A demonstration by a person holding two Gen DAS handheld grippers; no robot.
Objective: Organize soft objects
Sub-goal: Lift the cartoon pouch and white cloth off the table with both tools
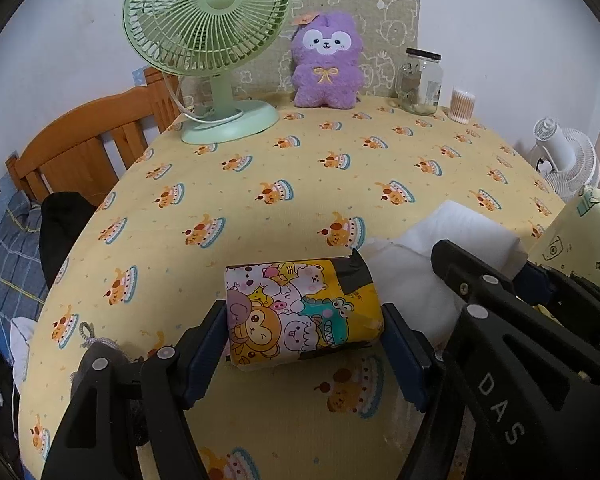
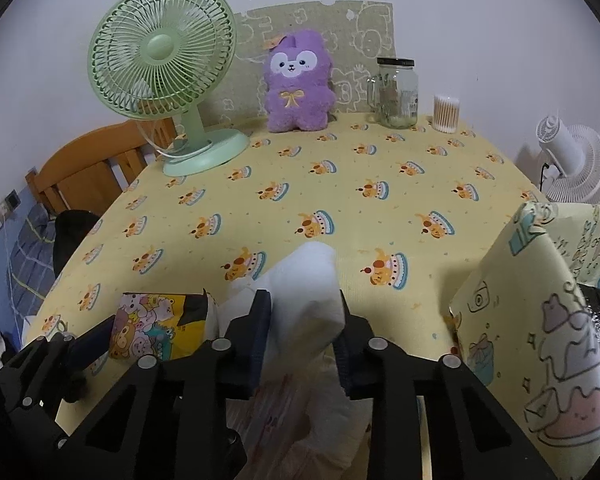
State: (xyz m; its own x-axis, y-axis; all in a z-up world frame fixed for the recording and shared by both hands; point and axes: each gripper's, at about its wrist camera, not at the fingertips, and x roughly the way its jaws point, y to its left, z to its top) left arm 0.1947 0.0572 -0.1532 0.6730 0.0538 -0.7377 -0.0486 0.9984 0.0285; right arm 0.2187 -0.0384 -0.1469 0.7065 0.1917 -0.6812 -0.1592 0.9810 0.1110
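My left gripper point(image 1: 304, 334) is shut on a tissue pack with a cartoon-animal print point(image 1: 302, 314) and holds it just above the yellow tablecloth point(image 1: 260, 168). The pack also shows at the lower left of the right wrist view point(image 2: 152, 326). My right gripper point(image 2: 302, 320) is shut on a white soft pad point(image 2: 306, 300), which sticks forward from between the fingers. The pad appears right of the pack in the left wrist view point(image 1: 460, 228). A purple plush toy point(image 1: 326, 62) sits upright at the table's back point(image 2: 298, 88).
A green desk fan point(image 1: 208, 40) stands back left. A glass jar point(image 1: 420, 80) and a cotton swab box point(image 1: 462, 105) stand back right. A yellow printed bag point(image 2: 548, 320) stands at the right edge. A wooden headboard point(image 1: 80, 148) and a white fan point(image 2: 572, 168) flank the table.
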